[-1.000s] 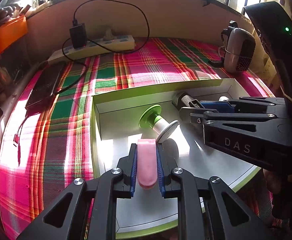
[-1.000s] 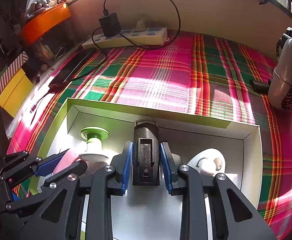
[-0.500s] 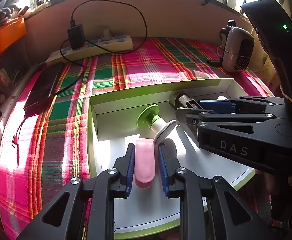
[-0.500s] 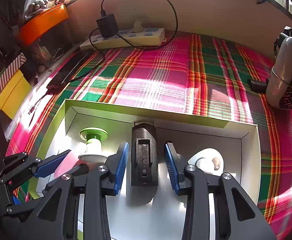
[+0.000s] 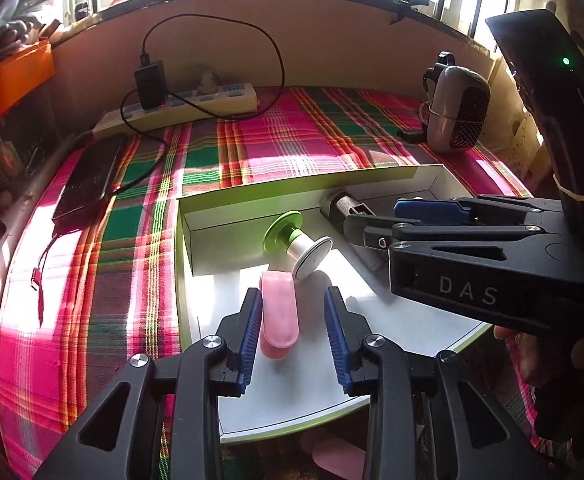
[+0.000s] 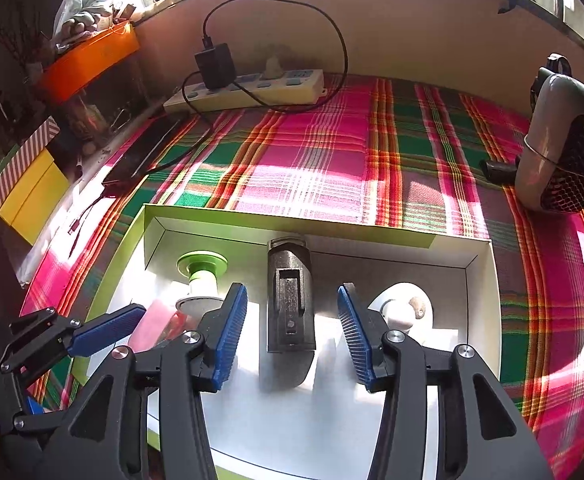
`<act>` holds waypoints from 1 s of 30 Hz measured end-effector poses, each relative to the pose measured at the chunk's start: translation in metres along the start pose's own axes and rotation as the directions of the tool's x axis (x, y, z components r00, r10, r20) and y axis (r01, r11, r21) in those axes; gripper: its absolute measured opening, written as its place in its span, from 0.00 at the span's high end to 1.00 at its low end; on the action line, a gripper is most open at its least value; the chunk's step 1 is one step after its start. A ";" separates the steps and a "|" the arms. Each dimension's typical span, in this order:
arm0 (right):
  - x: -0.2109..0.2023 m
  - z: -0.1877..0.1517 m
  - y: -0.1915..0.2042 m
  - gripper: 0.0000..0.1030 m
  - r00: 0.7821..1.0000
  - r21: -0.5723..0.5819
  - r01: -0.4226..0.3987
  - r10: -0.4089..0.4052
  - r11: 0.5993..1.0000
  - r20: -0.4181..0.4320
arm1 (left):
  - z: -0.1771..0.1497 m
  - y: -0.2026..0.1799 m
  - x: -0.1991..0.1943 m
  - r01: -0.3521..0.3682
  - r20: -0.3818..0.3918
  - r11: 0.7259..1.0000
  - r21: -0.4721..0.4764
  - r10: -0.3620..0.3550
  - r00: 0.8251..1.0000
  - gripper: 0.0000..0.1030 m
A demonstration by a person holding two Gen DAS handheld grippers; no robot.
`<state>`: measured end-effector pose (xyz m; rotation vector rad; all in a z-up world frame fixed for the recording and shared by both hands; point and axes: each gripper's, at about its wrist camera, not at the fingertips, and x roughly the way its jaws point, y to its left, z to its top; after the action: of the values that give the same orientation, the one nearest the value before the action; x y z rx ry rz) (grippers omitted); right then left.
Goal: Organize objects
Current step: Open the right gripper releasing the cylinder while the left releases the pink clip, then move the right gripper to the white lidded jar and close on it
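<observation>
A plaid cloth point(image 6: 332, 160) covers the table, and on its near part sits a shallow white box point(image 6: 480, 280) with green edges, where the sorting is taking place. Far off lie a power strip point(image 6: 251, 88) with a charger, a phone point(image 6: 147, 152) at the left and a small heater point(image 6: 564, 152) at the right, all outside the box and well apart from it. Inside the box four things are already down: a black block point(image 6: 289, 300) in the middle, a green spool point(image 6: 201, 276) to its left lying on its side, a pink clip point(image 5: 279, 312) nearer and left of the spool, touching its white end, and a white disc point(image 6: 404, 308) at the right. The right gripper point(image 6: 292, 328) straddles the block, its jaws opening, pads clear of the block on both sides. The left gripper point(image 5: 294, 336) straddles the clip, jaws likewise opening; the clip lies close against the left pad with a clear gap to the right one, and seems to rest on the box floor rather than being held. So both items look released in place. Another pink piece point(image 5: 338, 456) shows just under the box's near edge, so some sorting may be left. Whether the far things also belong in the box cannot be told.
</observation>
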<state>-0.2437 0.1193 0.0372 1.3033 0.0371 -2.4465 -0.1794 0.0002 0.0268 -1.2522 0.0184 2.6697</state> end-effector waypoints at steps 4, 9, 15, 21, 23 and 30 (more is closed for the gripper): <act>-0.012 -0.003 0.002 0.53 1.000 0.003 0.003 -0.003 1.000 0.018 | -0.003 -0.001 -0.011 0.004 0.017 1.000 -0.004 -0.004 1.000 0.70; -0.033 -0.011 0.004 0.53 0.999 0.010 0.014 -0.015 1.000 0.048 | -0.011 0.001 -0.030 0.008 0.044 1.000 -0.019 -0.007 0.999 0.70; -0.066 -0.031 0.007 0.53 0.994 0.007 0.037 -0.037 0.999 0.100 | -0.027 0.005 -0.062 0.011 0.099 0.999 -0.044 -0.007 0.995 0.70; -0.093 -0.058 0.010 0.53 0.990 0.013 0.049 -0.050 0.999 0.133 | -0.051 0.012 -0.086 0.012 0.123 0.997 -0.070 -0.003 0.992 0.70; -0.099 -0.068 0.012 0.53 0.989 0.012 0.051 -0.053 0.999 0.140 | -0.062 0.016 -0.091 0.016 0.125 0.996 -0.086 -0.005 0.992 0.70; -0.108 -0.104 0.016 0.52 0.989 0.027 0.041 -0.044 0.999 0.141 | -0.091 0.023 -0.095 0.018 0.095 0.992 -0.126 -0.006 0.995 0.70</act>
<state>-0.1007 0.1577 0.0671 1.1469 -0.0019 -2.5764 -0.0548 -0.0463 0.0386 -1.1542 -0.1743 2.7551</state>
